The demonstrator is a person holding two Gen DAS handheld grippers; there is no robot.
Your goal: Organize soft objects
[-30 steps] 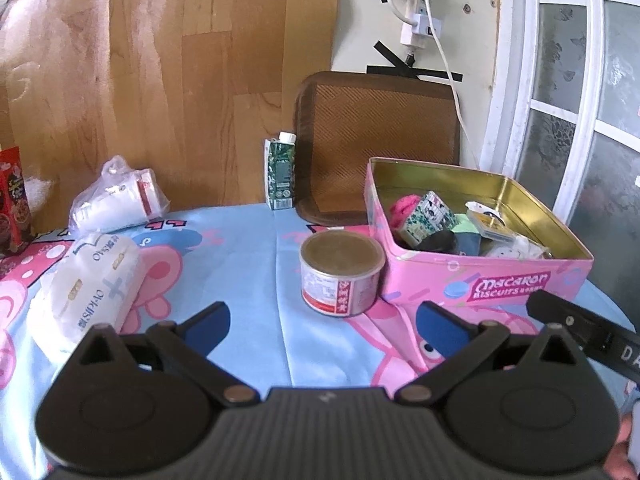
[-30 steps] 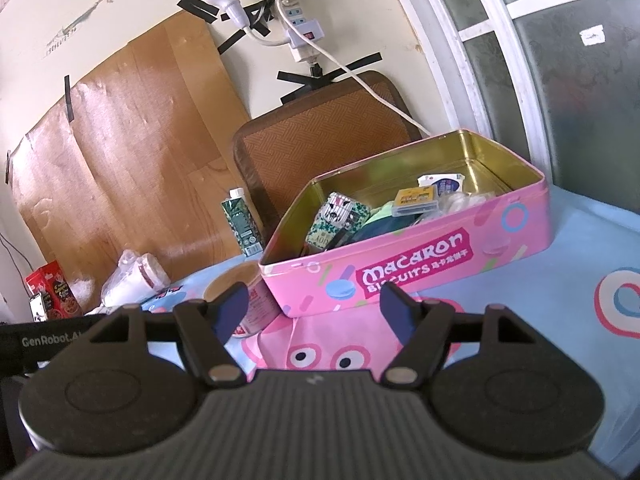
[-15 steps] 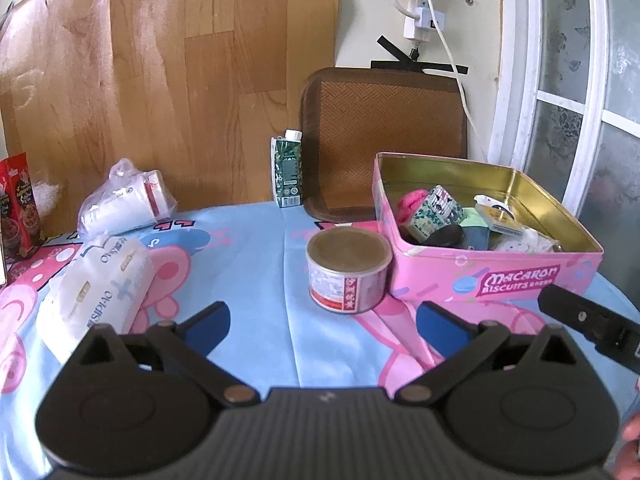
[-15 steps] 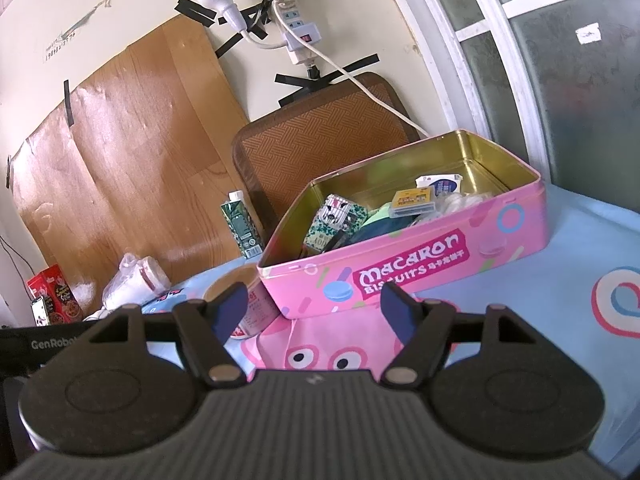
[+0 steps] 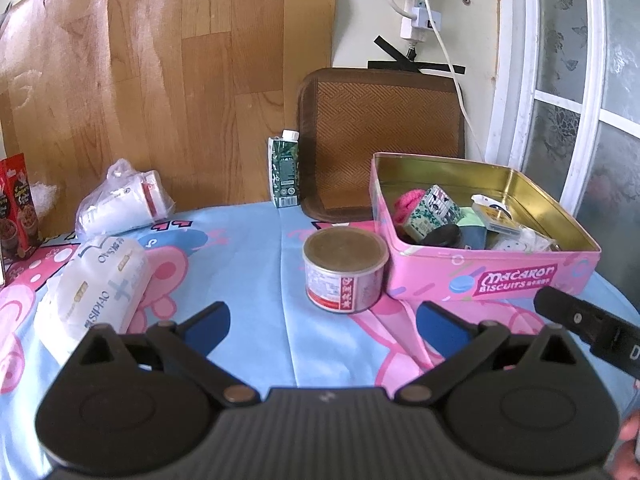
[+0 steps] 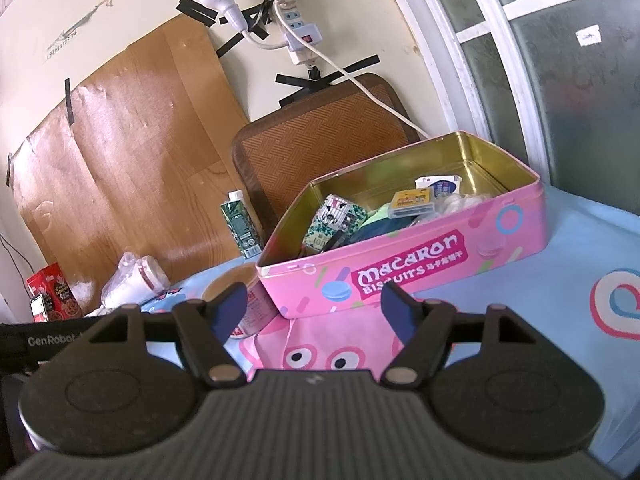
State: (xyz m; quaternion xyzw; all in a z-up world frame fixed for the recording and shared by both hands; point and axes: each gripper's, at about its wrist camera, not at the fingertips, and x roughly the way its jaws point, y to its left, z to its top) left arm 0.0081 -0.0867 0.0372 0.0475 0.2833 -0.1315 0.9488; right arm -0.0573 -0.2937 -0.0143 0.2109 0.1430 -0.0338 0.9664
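Both tools are mine to steer, and each stands wide open with nothing between its blue fingers: the left tool (image 5: 323, 322) hovers low over the table (image 5: 256, 264), the right tool (image 6: 313, 310) just before the pink tin.

Count, left wrist view: one pink biscuit tin (image 5: 492, 276), lid off; one round can (image 5: 344, 270) just beside the tin's left wall; one green drink carton (image 5: 285, 174) upright at the far edge; one white tissue pack (image 5: 94, 284) lying at the left; one clear bag of paper cups (image 5: 124, 206) behind it; one red snack box (image 5: 18, 204) at the far left.

Inside the tin I count one pink knitted piece (image 5: 410, 204), one patterned green-and-white soft piece (image 5: 432, 214), one dark round item (image 5: 444, 236), and several small packets at the right end, too jumbled to number.

Surroundings: a woven brown mat (image 5: 384, 136) leans on the wall behind tin and carton; a power strip (image 6: 298, 34) with cable hangs above it. The can lies between the left tool and the tin's near corner. Part of the right tool's body (image 5: 588, 326) shows at the right edge of the left view.
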